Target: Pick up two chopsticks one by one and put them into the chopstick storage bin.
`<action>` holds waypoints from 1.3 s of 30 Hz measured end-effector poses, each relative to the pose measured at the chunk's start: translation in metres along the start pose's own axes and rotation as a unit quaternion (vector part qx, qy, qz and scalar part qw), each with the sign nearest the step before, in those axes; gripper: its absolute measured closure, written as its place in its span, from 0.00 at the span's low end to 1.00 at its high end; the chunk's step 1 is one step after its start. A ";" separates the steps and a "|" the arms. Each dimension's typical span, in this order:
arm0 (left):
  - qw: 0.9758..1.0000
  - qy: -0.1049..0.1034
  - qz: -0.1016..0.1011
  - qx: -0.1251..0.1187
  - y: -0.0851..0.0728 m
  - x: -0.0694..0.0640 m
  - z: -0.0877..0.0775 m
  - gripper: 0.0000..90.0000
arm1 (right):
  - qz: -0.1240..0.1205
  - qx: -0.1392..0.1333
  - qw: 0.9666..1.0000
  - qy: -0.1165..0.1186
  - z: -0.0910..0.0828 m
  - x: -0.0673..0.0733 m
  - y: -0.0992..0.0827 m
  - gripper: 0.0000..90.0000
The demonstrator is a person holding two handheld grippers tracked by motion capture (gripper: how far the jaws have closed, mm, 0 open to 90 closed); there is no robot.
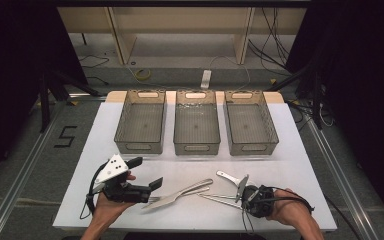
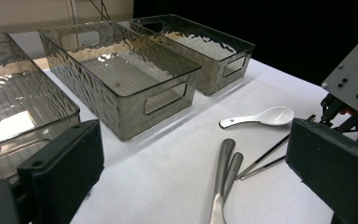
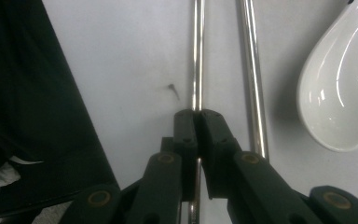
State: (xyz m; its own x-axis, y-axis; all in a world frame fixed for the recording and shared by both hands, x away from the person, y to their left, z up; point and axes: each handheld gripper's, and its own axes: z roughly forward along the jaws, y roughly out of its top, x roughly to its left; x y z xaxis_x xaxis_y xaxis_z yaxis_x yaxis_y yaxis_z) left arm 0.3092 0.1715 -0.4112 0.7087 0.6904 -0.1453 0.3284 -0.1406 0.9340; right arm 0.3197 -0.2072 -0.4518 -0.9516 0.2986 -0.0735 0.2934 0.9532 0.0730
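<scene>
The right gripper (image 3: 197, 122) has its two black jaws pressed together on one metal chopstick (image 3: 196, 56), which runs straight out from between the pads across the white table (image 1: 290, 140); the pinch sits partway along the rod, and a length of it shows again below the pads. A second chopstick (image 3: 252, 79) lies free just beside the held one, nearly parallel to it and not touching the jaws. Taking the held chopstick as the landmark, a white spoon (image 3: 340, 88) rests a little beyond the free chopstick on the same side, bowl up, apart from both rods. In the high view the right gripper (image 1: 252, 196) is near the table's front edge with the person's right hand (image 1: 292, 212) behind it, and the pair of chopsticks reaches away from it toward the table's middle. Past their far ends lie a metal fork (image 1: 177, 196) and a knife (image 1: 200, 185), side by side and slanted. Beyond those, still farther from the held chopstick, the left gripper (image 1: 145, 177) is held in the person's left hand (image 1: 111, 207) with its jaws spread wide and nothing between them; in the left gripper view its pads frame bare table. Well behind the held chopstick, across the table, three clear bins (image 1: 196, 129) stand in a row, side by side.
</scene>
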 end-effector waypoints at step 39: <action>0.937 -0.159 0.201 0.237 0.000 -0.068 0.094 0.23 | -0.085 -0.050 0.995 -0.029 -0.036 0.023 0.058 0.96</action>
State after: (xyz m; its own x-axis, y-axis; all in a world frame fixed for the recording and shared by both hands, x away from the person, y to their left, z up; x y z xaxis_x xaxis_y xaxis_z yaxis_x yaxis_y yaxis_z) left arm 0.3190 0.0580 -0.4322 0.9602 0.2781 0.0275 0.1814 -0.6953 0.6954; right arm 0.3115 -0.1471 -0.4130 -0.9788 0.1389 -0.1503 0.1159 0.9815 0.1523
